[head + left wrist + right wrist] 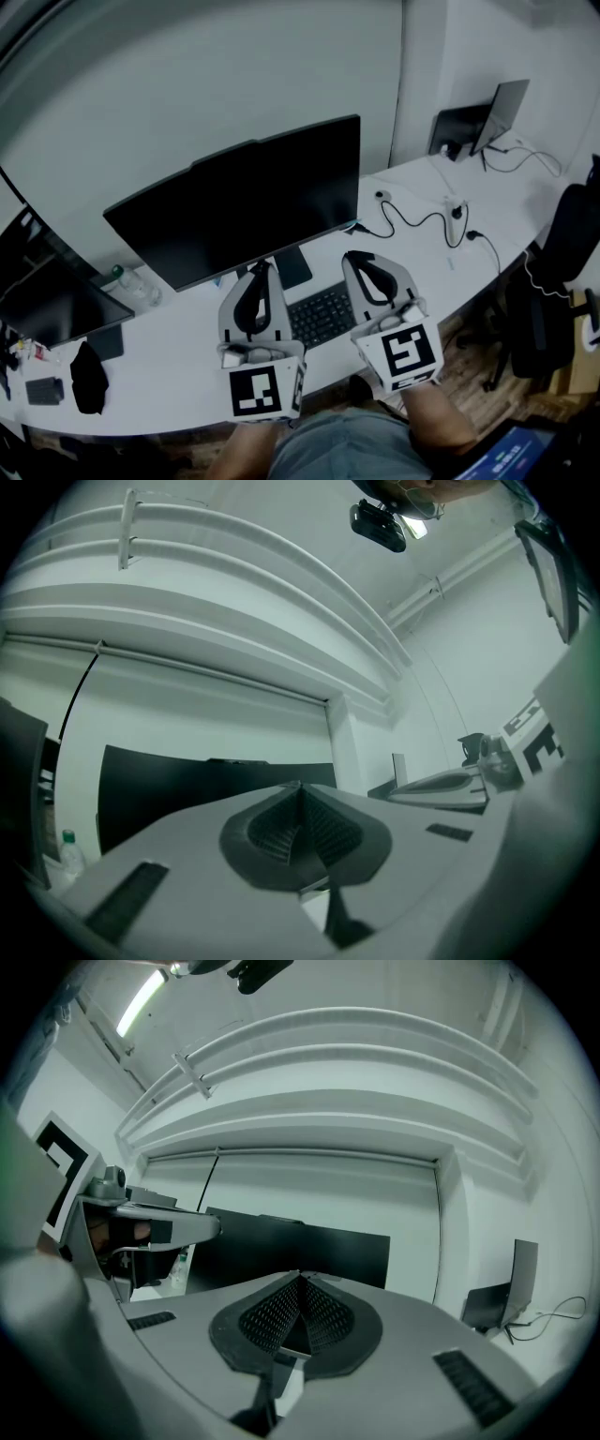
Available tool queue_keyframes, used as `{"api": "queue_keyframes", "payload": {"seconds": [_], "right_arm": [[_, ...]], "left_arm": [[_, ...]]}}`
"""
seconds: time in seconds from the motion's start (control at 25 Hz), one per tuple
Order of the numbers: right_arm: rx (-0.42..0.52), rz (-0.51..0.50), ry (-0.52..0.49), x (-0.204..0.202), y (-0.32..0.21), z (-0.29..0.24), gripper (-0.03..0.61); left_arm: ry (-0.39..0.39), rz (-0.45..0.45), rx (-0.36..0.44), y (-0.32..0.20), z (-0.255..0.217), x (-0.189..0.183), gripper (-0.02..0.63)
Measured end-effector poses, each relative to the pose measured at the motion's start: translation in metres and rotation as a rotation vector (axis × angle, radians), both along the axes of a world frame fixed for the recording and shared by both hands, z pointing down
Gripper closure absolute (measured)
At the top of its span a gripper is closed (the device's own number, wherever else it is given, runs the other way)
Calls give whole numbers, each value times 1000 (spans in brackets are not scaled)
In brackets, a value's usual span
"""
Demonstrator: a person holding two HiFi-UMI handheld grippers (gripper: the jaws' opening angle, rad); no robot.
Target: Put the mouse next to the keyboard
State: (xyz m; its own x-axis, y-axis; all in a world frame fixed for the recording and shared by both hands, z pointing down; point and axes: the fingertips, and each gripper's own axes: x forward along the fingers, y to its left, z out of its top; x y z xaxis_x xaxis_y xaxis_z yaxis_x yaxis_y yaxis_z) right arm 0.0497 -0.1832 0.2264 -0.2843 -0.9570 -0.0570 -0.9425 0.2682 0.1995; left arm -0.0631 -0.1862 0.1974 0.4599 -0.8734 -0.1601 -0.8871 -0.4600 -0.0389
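The black keyboard [322,315] lies on the white desk [178,352] in front of the big black monitor [248,202], partly hidden by both grippers. My left gripper [260,269] hovers over the keyboard's left end, jaws shut with nothing between them [300,786]. My right gripper [360,256] hangs over the keyboard's right end, also shut and empty [300,1277]. Both point up toward the monitor [309,1249]. I cannot pick out the mouse for certain. A dark rounded object [89,377] lies far left on the desk.
A second dark screen [52,305] and a clear bottle [131,281] stand at the left. Cables [417,223] and a white plug [457,212] lie to the right of the monitor. A laptop on a stand [487,122] sits far right, with a black chair [562,253] beside the desk.
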Motion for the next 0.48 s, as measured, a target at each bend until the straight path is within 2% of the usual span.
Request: {"api": "queue_keyframes", "payload": {"seconds": [0.48], "right_arm": [[-8, 1, -2, 7, -9, 3, 565]], "left_arm": [[-3, -3, -9, -8, 4, 5, 609]]}}
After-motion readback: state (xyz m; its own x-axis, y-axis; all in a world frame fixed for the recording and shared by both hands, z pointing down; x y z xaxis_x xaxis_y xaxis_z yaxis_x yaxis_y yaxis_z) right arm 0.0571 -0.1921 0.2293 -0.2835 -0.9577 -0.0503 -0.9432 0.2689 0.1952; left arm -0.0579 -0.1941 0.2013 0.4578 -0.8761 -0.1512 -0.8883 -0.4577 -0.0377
